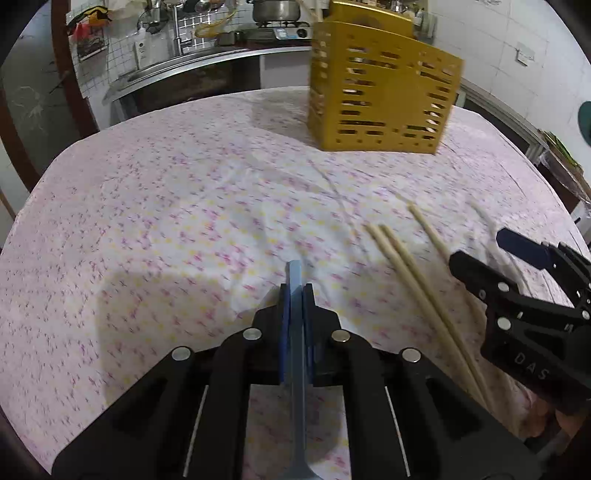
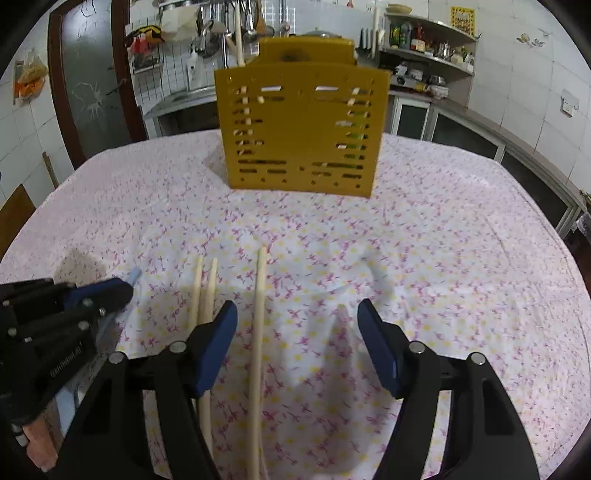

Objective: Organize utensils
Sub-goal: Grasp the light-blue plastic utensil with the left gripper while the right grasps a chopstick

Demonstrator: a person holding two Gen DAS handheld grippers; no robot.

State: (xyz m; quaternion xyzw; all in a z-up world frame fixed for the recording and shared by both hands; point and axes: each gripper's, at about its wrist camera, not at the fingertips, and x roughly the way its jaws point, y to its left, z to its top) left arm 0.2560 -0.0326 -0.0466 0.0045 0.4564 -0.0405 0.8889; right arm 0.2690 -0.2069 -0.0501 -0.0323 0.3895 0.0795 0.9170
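A yellow slotted utensil holder (image 1: 380, 92) stands at the far side of the table; it also shows in the right wrist view (image 2: 301, 129) with utensils inside. My left gripper (image 1: 295, 291) is shut on a light blue utensil handle (image 1: 296, 332), held above the cloth. Three wooden chopsticks (image 1: 410, 273) lie on the cloth to its right. My right gripper (image 2: 297, 317) is open and low over the cloth, with one chopstick (image 2: 258, 325) between its fingers and a pair of chopsticks (image 2: 205, 291) by its left finger (image 2: 218, 343). The left gripper (image 2: 110, 290) shows at the left.
The table (image 2: 443, 240) has a pink floral cloth with wrinkles. A kitchen counter with a sink and a pot on a stove (image 1: 275, 11) stands behind. Cabinets and shelves (image 2: 428, 40) line the right wall.
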